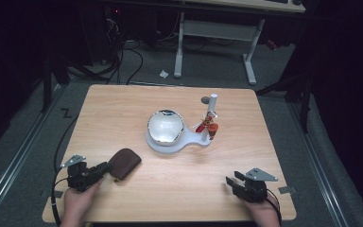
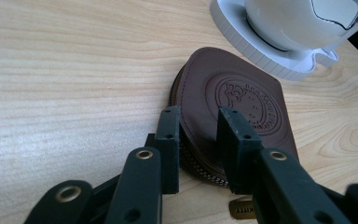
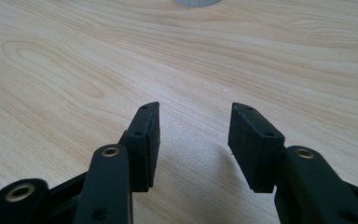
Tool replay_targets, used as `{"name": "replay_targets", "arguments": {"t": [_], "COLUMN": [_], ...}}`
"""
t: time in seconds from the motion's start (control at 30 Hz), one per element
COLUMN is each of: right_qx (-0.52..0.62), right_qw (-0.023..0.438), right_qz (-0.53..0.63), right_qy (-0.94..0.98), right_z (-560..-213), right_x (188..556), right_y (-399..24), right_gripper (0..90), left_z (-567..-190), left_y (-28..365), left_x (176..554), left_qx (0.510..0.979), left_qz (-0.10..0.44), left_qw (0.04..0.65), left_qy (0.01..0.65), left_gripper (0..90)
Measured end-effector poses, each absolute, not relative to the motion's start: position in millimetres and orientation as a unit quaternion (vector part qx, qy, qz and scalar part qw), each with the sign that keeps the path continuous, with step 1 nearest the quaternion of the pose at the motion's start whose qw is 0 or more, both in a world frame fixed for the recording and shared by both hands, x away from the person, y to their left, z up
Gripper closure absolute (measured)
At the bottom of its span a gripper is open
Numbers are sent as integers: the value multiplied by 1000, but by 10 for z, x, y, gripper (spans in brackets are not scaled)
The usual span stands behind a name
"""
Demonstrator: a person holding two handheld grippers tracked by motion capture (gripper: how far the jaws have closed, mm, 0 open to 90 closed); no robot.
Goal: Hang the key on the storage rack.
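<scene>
Pouch (image 1: 124,163): brown leather, flat, rounded at one end and squarer at the other. Embossed round seal with lettering on the top face (image 2: 235,100). Stitched seam along the edge; zip teeth visible at the near rim. A small brass tag lies at its near end. Lies flat on the table, near-left area, long axis running from near-left to far-right. Near end sits between the jaws of the left gripper (image 1: 105,168); whether the pads press on it cannot be told.
</scene>
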State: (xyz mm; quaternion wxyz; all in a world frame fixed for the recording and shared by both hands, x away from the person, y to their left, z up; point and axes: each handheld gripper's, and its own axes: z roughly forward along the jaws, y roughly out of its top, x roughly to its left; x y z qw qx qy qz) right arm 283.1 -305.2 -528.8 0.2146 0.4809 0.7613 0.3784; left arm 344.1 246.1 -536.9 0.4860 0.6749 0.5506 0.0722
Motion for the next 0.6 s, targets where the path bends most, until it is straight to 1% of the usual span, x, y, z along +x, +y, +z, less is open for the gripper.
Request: {"name": "replay_targets", "arguments": {"t": [0.07,0.1,0.13,0.23,0.33,0.4,0.6], "right_qx": [482,482,482,480,479,479,484], "right_qw": [215,215,214,215,215,216,219], "right_qz": [379,380,380,380,380,380,382], "right_qy": [760,760,760,761,761,761,756], "right_z": [-5286,-5286,-5286,-5284,-5282,-5281,-5268], "right_x": [2831,2832,2832,2834,2834,2835,2836], "right_y": [-3063,-3065,-3064,-3055,-3051,-3052,-3079], "right_gripper": [539,539,539,539,538,539,539], "left_z": [-5381,-5383,-5384,-5366,-5349,-5328,-5191], "left_y": [2461,2458,2452,2401,2357,2353,2317], "left_x": [3434,3431,3428,3402,3390,3387,3332], "left_qx": [671,671,671,682,691,687,690], "left_qz": [75,78,80,109,126,122,153], "left_qw": [486,485,485,474,467,475,492], "left_qy": [555,556,555,546,538,536,509], "left_gripper": [723,769,774,838,852,860,873]}}
